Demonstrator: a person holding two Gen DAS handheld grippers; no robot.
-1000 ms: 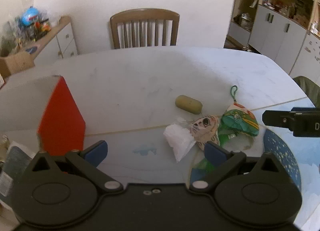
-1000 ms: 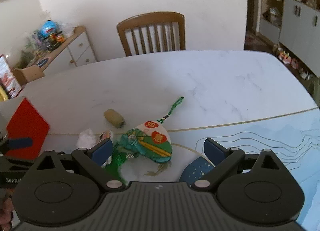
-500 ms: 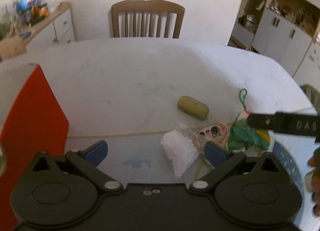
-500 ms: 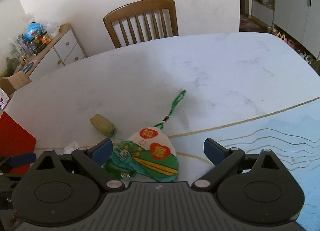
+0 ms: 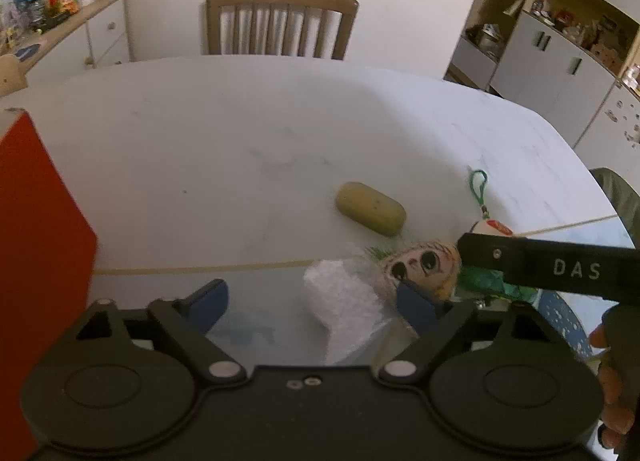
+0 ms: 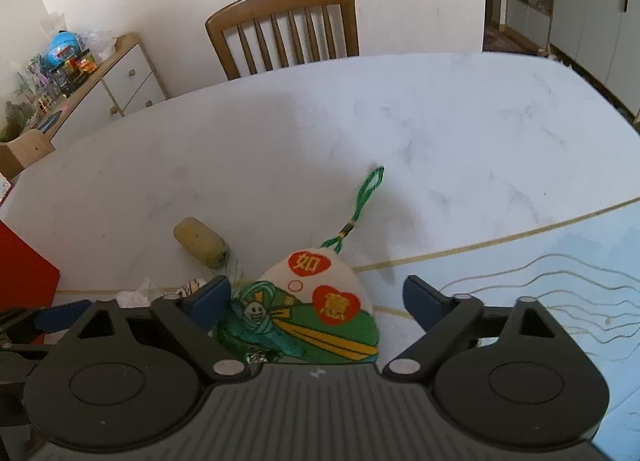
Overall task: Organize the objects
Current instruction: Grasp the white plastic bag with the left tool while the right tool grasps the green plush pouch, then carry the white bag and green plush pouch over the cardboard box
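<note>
Right wrist view showed the right gripper (image 6: 316, 299) with its jaws spread wide, empty, straddling the green and white sachet charm (image 6: 316, 313), whose cord loop (image 6: 370, 189) trailed off toward 1 o'clock. To take it well, I judged the fingers should settle lower around the padded body, not the cord, and close gently, since soft cloth may slip or bunch. At 10 o'clock from the charm lay an olive capsule-shaped object (image 6: 201, 242), apart from it.

From the left wrist view, the left gripper (image 5: 308, 299) was likewise open and holding nothing, with a crumpled white plastic bag (image 5: 344, 301) between its fingers. A small face-printed piece (image 5: 424, 265) sat just beside the bag at 2 o'clock, touching the charm's pile, so a careless close could drag it along. A red box (image 5: 36, 229) stood at 9 o'clock.

These things rested on a white marble-look table (image 6: 440, 121), with a pale blue patterned mat (image 6: 560, 269) at 3 o'clock. Beyond, at 12 o'clock, stood a wooden chair (image 6: 284, 29); a cluttered sideboard (image 6: 92, 77) at 10 o'clock; grey cabinets (image 6: 592, 9) at 2 o'clock.
</note>
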